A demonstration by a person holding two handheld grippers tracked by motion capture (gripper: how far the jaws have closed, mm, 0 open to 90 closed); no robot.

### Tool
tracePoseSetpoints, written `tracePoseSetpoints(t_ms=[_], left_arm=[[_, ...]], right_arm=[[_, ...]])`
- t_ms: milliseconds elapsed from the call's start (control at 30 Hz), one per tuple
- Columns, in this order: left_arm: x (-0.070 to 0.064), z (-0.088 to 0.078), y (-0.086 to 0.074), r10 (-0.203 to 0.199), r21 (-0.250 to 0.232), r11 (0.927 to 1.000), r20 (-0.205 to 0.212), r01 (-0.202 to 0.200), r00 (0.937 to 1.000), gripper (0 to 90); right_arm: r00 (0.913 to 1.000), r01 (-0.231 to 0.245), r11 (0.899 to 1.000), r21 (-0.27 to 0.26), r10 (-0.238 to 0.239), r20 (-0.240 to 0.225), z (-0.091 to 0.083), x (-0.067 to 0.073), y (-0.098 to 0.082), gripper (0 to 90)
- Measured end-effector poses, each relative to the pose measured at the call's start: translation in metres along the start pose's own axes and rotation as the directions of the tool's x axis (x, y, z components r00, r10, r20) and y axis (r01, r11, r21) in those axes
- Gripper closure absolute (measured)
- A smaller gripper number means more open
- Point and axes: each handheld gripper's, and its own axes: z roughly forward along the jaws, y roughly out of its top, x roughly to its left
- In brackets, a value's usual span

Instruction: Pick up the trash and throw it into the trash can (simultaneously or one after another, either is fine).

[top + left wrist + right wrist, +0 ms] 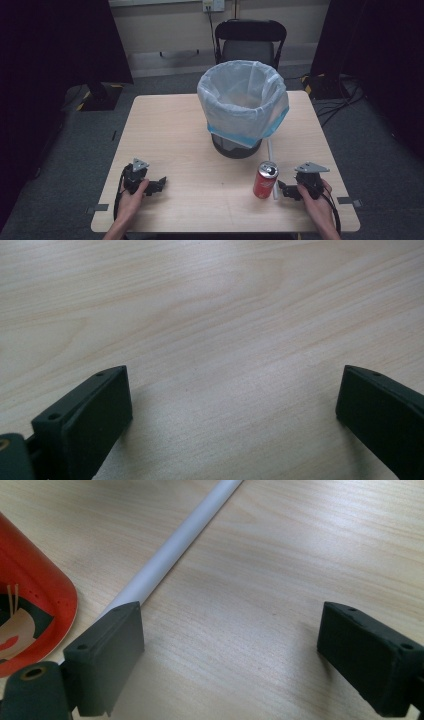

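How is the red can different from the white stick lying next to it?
The red can stands upright, while the white stick lies flat. The can is wide and round; the stick is long and thin. The can has a picture printed on its side; the stick is plain. Both rest on the wooden table by the right gripper.

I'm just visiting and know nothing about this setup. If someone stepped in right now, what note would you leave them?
Left gripper: open, nothing between its jaws, resting on the table.
Right gripper: open, holding nothing, beside the red can and the white stick.
The can stands upright in front of the bin, which is lined with a bag.
Done: nothing picked up yet.
Left: probably putting the can and stick into the bin.
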Motion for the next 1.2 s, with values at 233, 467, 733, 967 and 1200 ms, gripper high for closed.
tracePoseSetpoints(t_ms=[233,467,733,967,1200], left_arm=[[0.000,0.000,0.000,0.001,-0.002,1.0000,0.003,-0.001,1.0000,1.0],[0.000,0.000,0.000,0.002,0.000,1.0000,0.000,-0.002,1.0000,1.2],[0.000,0.000,0.000,0.002,0.000,1.0000,0.000,-0.002,1.0000,1.1],[0.000,0.000,0.000,0.003,-0.002,1.0000,0.004,-0.003,1.0000,1.0],[0.001,0.001,0.000,0.001,-0.003,1.0000,0.007,-0.001,1.0000,0.6]], right_arm=[[1.0000,0.000,1.000,0.000,0.000,0.000,0.000,0.000,0.000,10.6],[0.9996,0.022,1.000,0.006,-0.022,-0.020,-0.001,-0.002,0.002,13.9],[0.9995,0.018,1.000,-0.007,-0.018,-0.026,-0.010,-0.003,0.004,15.5],[0.9990,0.002,1.000,0.016,-0.001,-0.044,-0.020,-0.003,0.007,18.1],[0.9959,-0.016,1.000,0.001,0.016,-0.089,-0.037,0.004,0.012,18.5]])
